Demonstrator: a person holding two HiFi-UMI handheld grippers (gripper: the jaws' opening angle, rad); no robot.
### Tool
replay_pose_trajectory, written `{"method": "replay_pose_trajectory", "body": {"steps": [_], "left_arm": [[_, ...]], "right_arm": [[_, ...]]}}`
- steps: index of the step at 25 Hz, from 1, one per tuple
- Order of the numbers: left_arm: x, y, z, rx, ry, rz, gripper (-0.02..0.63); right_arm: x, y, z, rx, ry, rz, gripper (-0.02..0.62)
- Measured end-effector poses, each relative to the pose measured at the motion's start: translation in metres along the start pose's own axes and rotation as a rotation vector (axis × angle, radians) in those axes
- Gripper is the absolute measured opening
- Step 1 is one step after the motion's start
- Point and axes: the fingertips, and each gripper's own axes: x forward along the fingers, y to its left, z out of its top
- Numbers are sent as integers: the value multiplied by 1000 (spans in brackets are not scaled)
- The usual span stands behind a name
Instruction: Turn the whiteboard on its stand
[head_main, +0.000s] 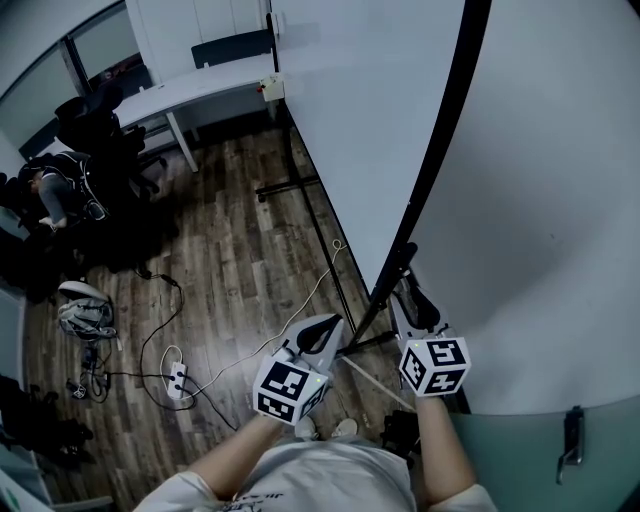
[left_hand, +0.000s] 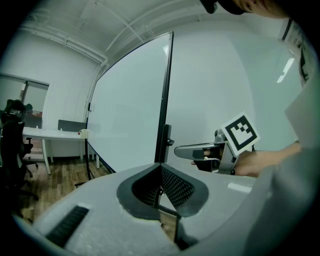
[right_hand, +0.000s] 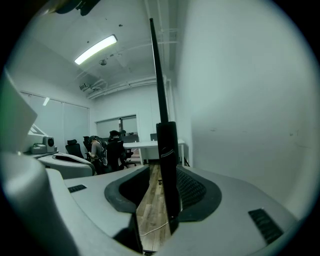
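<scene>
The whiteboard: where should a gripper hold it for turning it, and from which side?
Best is probably the black side frame of the whiteboard, approached edge-on as the right gripper does. The frame is a thin upright bar that fits between the jaws; the faces are flat and wide, with nothing to pinch.

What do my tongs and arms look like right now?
The left tongs and right tongs are light grey moulded shells with black mesh-textured pads, each carrying a white cube printed with black square markers. The person wears a light short-sleeved T-shirt.
</scene>
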Motion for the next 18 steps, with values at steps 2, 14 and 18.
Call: {"method": "replay_pose_trajectory", "body": {"steps": [2, 14, 18], "left_arm": [[2, 3, 2, 0, 0, 2, 11], [8, 12, 3, 4, 6, 16, 11], [11, 12, 2, 4, 6, 21, 11]], "right_arm": [[7, -2, 2, 5, -4, -1, 153], [53, -6, 7, 3, 21, -5, 189], [61, -14, 2, 0, 32, -19, 187]]}}
